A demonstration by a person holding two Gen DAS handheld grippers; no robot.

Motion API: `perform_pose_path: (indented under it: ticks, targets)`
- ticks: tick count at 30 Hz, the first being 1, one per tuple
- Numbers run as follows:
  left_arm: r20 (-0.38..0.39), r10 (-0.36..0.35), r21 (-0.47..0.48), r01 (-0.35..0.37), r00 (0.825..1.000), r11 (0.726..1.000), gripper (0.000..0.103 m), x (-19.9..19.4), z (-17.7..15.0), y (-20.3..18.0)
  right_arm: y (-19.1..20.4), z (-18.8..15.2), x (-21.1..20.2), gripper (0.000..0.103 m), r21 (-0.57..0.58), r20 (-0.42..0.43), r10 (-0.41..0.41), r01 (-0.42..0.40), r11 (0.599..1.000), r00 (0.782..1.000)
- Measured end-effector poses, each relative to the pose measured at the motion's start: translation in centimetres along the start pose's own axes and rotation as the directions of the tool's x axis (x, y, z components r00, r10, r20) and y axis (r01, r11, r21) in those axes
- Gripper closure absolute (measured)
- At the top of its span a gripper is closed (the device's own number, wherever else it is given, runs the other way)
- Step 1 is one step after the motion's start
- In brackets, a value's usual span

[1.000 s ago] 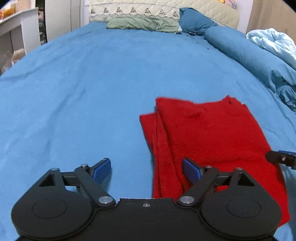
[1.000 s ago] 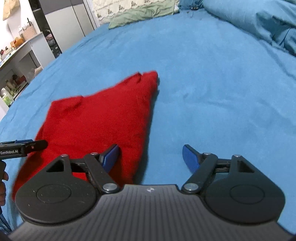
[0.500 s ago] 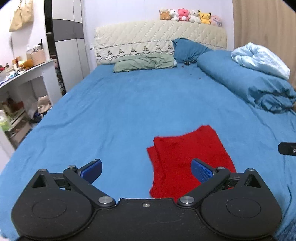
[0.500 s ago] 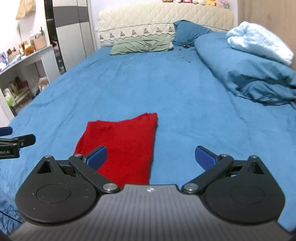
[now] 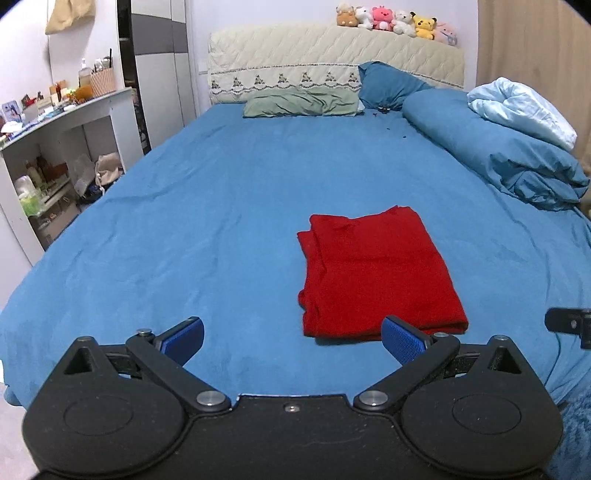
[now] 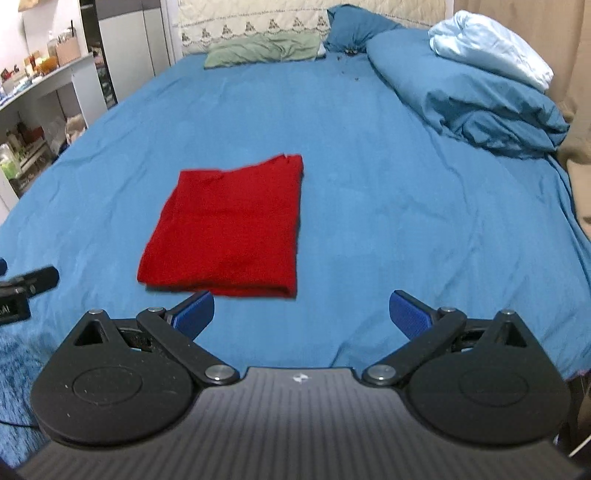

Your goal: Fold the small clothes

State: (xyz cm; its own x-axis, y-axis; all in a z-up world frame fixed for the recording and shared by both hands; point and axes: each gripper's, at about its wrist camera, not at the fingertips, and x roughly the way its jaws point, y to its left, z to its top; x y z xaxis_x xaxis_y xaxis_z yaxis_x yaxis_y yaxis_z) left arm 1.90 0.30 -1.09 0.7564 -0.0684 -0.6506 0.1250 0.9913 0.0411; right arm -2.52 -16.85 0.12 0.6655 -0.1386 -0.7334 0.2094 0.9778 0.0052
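Note:
A red garment (image 5: 376,280) lies folded into a flat rectangle on the blue bed sheet (image 5: 221,206); it also shows in the right wrist view (image 6: 229,229). My left gripper (image 5: 293,338) is open and empty, held back from the garment's near edge and above the bed's foot. My right gripper (image 6: 301,314) is open and empty, also behind the near edge, with the garment ahead to its left. Neither gripper touches the cloth.
A rolled blue duvet (image 5: 498,155) with a pale blue blanket (image 5: 524,107) lies along the right side. Pillows (image 5: 303,101) and a headboard with plush toys (image 5: 395,18) are at the far end. A cluttered white shelf (image 5: 55,147) stands left of the bed.
Both grippers have pulled back and up from the red garment, which now lies farther off and smaller in view. The garment has stayed folded on the sheet.

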Motion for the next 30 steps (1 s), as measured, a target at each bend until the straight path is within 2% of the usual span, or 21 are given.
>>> perform_pose_path:
  ticks: [6,30]
  targets:
    - [0.019,-0.003,0.016,0.003,1.000,1.000,0.000,-0.5,0.0,-0.2,-0.1,-1.8,-0.3,0.000,0.010,-0.028,-0.004,0.004,1.000,1.000]
    - [0.031,-0.004,0.030,0.003,0.999,1.000,0.000,-0.8,-0.4,-0.7,0.1,-1.7,-0.9,0.000,0.003,-0.028,-0.007,0.007,1.000,1.000]
